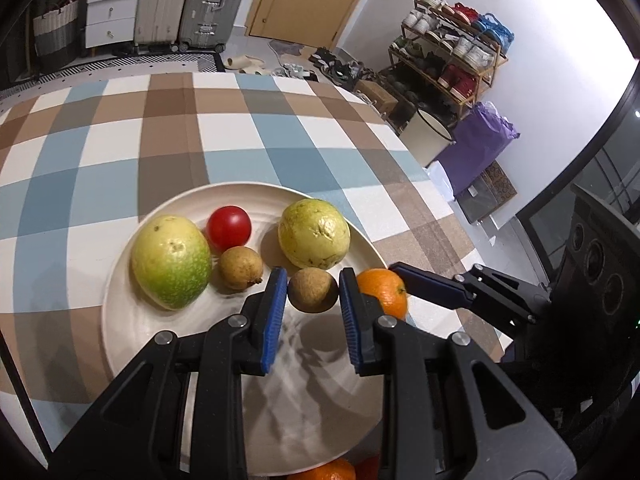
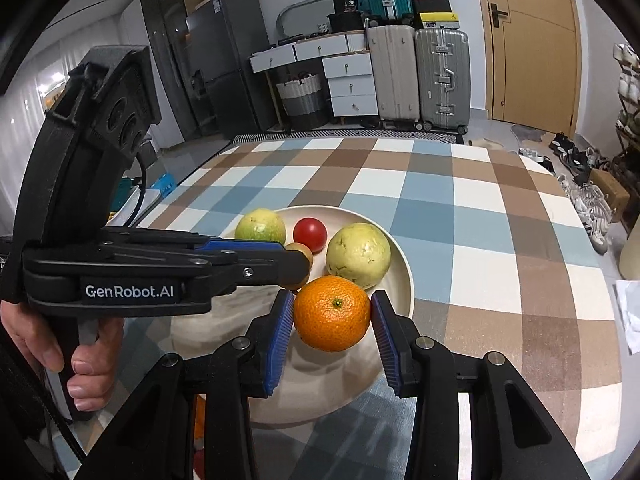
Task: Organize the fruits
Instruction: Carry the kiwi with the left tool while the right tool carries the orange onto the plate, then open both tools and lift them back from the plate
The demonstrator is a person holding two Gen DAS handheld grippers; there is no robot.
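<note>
We've got a checked blue, brown and white cloth on the bench point(image 2: 460, 216), white walls point(image 1: 532, 20), and a wooden door point(image 2: 532, 40) at the back. Two hard suitcases point(image 2: 420, 76) stand beside white drawers point(image 2: 352, 84), and a packed shoe rack point(image 1: 448, 56) lines the wall, shoes spilling onto the floor.

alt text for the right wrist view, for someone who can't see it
The right gripper grips an orange over the near rim of a cream plate holding two green-yellow guavas and a tomato. The left gripper reaches in from the left, above a checked tablecloth.
</note>
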